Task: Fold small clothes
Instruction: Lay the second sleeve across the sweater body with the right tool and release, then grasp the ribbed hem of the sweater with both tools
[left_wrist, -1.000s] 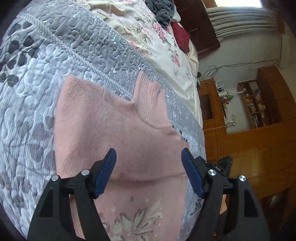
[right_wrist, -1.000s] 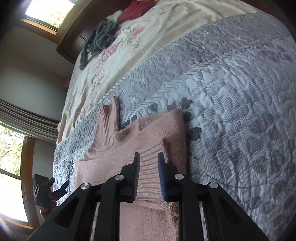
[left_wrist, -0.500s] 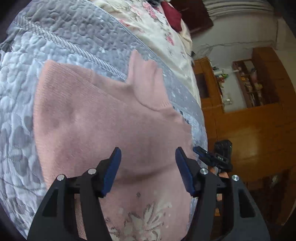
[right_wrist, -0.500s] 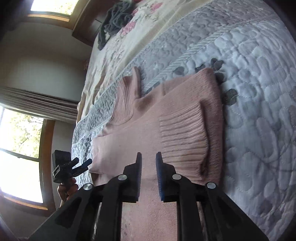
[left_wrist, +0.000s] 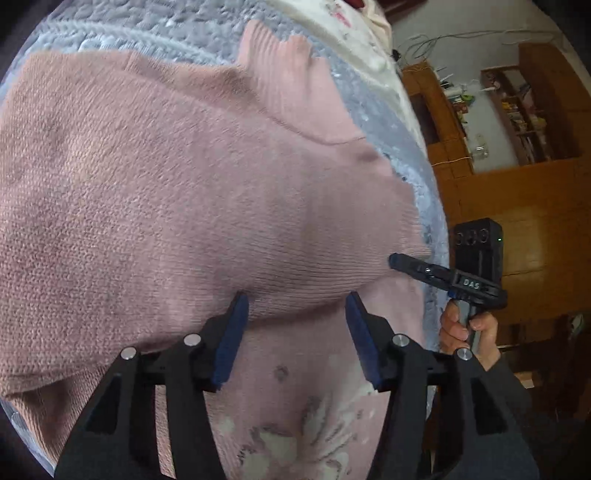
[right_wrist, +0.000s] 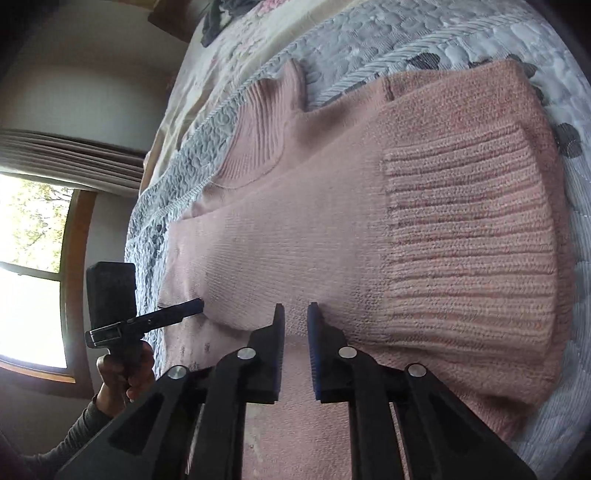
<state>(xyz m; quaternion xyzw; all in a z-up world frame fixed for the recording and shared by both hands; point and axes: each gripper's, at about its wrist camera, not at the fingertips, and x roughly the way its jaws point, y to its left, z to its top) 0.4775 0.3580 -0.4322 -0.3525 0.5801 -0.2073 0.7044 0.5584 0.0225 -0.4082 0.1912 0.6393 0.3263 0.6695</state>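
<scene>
Our left gripper (left_wrist: 297, 308) has its jaws wide apart, hovering over the folded edge of the pink sweater (left_wrist: 177, 192), gripping nothing. Our right gripper (right_wrist: 296, 315) has its jaws nearly together, with a narrow gap at the fold; we cannot tell whether knit is pinched between them. The sweater lies flat on the grey quilted bedspread (right_wrist: 369, 48), with its ribbed cuff (right_wrist: 469, 236) folded across the body and its collar (right_wrist: 269, 125) toward the floral sheet (right_wrist: 229, 70).
</scene>
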